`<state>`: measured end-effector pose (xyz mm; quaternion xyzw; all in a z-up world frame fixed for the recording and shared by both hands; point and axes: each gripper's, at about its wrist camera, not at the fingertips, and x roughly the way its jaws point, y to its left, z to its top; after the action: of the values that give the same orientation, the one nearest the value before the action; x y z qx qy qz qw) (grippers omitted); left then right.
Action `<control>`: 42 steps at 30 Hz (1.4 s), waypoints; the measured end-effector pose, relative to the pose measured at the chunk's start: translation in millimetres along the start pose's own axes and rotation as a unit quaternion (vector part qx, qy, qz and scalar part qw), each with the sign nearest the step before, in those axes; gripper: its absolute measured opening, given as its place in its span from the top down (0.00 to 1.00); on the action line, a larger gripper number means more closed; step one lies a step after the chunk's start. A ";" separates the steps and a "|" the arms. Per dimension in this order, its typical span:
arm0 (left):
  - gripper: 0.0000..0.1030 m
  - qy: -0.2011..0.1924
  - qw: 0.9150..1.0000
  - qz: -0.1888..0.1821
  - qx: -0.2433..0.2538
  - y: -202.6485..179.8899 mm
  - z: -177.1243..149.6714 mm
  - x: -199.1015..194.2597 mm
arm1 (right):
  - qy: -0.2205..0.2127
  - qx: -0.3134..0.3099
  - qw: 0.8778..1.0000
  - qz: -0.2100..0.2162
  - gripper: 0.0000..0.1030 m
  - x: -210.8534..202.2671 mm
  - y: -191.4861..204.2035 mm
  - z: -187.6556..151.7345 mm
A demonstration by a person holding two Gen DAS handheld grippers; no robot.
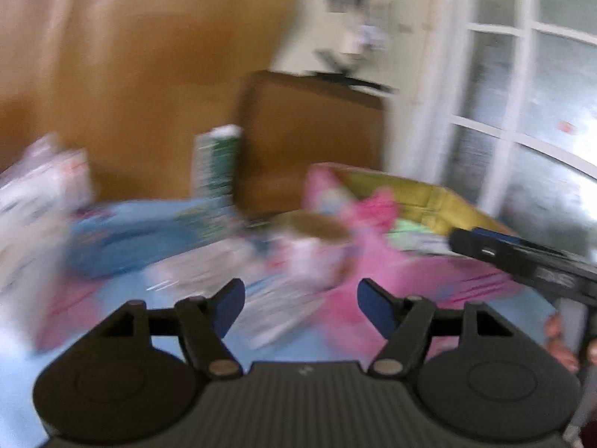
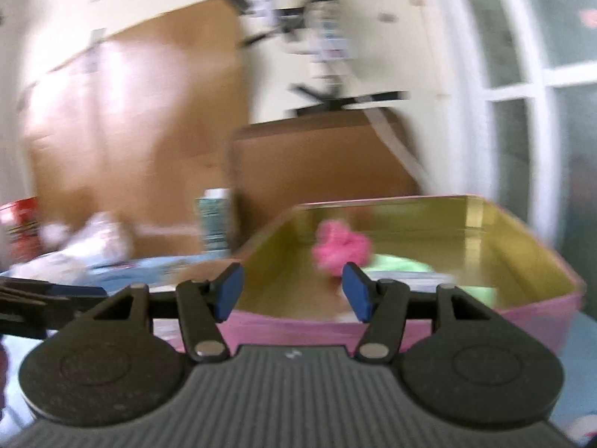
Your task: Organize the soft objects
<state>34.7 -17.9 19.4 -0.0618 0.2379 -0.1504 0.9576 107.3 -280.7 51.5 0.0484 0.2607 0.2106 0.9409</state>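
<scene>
Both views are motion-blurred. My left gripper (image 1: 301,308) is open and empty above a blue and pink mat (image 1: 291,347). Ahead of it lie a white soft item with a brown top (image 1: 317,254) and a pink soft item (image 1: 358,261). A box with pink outside and yellow inside (image 1: 440,201) holds a pink soft item (image 1: 377,205) and a green one (image 1: 410,229). My right gripper (image 2: 293,296) is open and empty at the near rim of that box (image 2: 522,310), facing the pink item (image 2: 341,248) and green item (image 2: 399,265) inside. The right gripper also shows in the left wrist view (image 1: 522,261).
A blue soft heap (image 1: 138,235) and white bags (image 1: 41,194) lie at the left. A green and white carton (image 1: 216,160) stands before brown cardboard boxes (image 1: 309,138). A red container (image 2: 22,224) is far left. A white-framed window (image 1: 522,112) is on the right.
</scene>
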 end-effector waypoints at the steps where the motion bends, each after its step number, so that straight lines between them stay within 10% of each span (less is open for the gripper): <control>1: 0.33 0.003 1.000 0.017 -0.018 16.0 -3.9 -4.3 | 0.008 -0.007 1.000 0.027 0.41 2.2 12.7 -0.5; 6: 0.33 0.006 0.994 0.065 -0.083 69.0 -22.1 -16.5 | 0.081 -0.060 0.987 0.128 0.36 27.1 78.0 -15.5; 20: 0.25 -0.012 0.993 0.012 -0.115 82.9 -29.1 -21.0 | 0.194 -0.130 0.969 0.079 0.06 110.7 136.7 -34.4; 27: 0.25 -0.012 0.991 -0.001 -0.132 91.0 -28.4 -19.9 | 0.162 -0.162 0.968 0.105 0.41 87.7 148.2 -43.5; 33: 0.25 0.003 0.992 -0.002 -0.130 88.0 -27.6 -15.4 | 0.161 -0.189 0.957 0.150 0.40 66.3 160.2 -51.2; 42: 0.29 0.043 0.996 -0.060 -0.044 43.1 5.4 33.0 | 0.188 -0.049 0.972 0.133 0.24 78.9 123.7 -40.5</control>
<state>76.2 12.7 1.6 -0.1115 0.2812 -0.1993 0.9321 101.9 -136.1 4.4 -0.0039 0.4139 0.3515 0.8397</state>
